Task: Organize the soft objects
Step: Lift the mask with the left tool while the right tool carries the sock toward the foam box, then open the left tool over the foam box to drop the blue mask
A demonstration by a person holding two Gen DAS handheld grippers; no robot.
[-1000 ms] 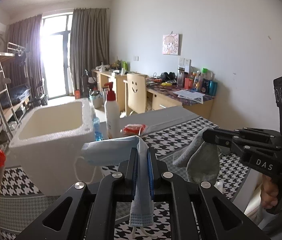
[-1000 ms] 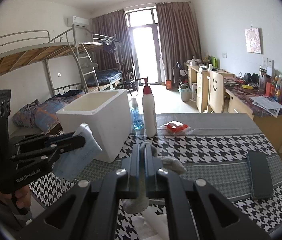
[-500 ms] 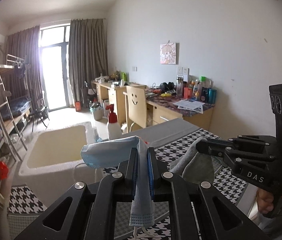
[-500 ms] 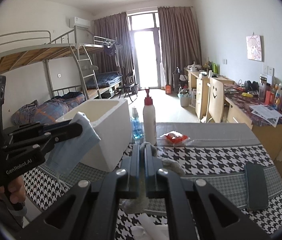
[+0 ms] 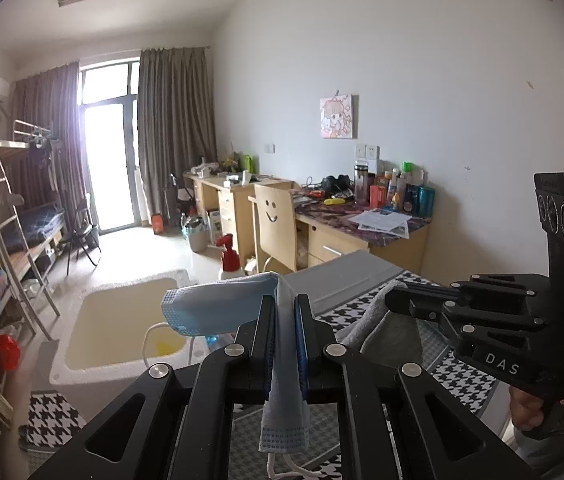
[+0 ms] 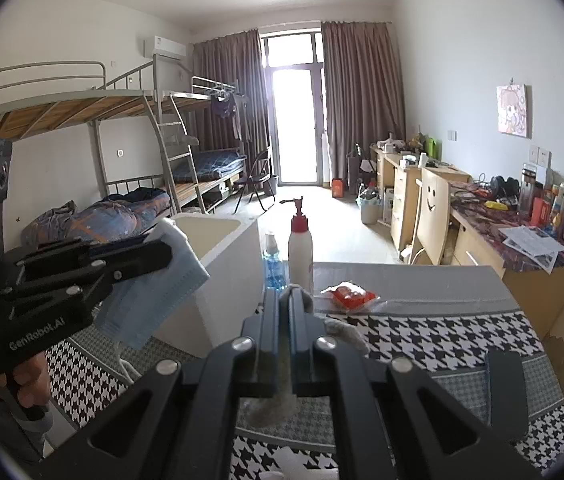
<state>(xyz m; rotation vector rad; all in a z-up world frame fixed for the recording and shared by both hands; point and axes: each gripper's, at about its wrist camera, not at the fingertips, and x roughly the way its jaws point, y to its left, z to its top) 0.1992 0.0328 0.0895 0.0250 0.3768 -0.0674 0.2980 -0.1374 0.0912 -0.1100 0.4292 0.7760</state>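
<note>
The left gripper point(image 5: 280, 312) is clamped tight on a pale blue face mask point(image 5: 217, 310), its jaws closed with only the fabric between them. The mask is pleated, with a finely dotted edge; one end folds over the fingertips and hangs out to the left, the other end trails down between the jaws toward the camera, and its white ear loops point(image 5: 153, 340) dangle below. The mask is held in the air above the open top of the white foam box point(image 5: 93, 372), which serves as the landmark here. The box is deep, with thick white walls and a cream interior, and something small and yellow lies on its floor. It stands on the houndstooth-patterned table point(image 6: 434, 336).

Just right of the box, in the right wrist view, stand a small blue bottle point(image 6: 271, 260) and a taller white pump bottle point(image 6: 300, 252) with a red collar. Further right of the box a red packet in clear wrap point(image 6: 349, 296) lies on the table's grey band.

Right of the box again, the right gripper point(image 6: 284, 300) is closed on a grey cloth point(image 5: 394, 332). The cloth is soft and thick, draped limply below the fingertips in loose folds, held off the table. A dark flat object point(image 6: 506, 384) lies on the table, well to the right of the box.
</note>
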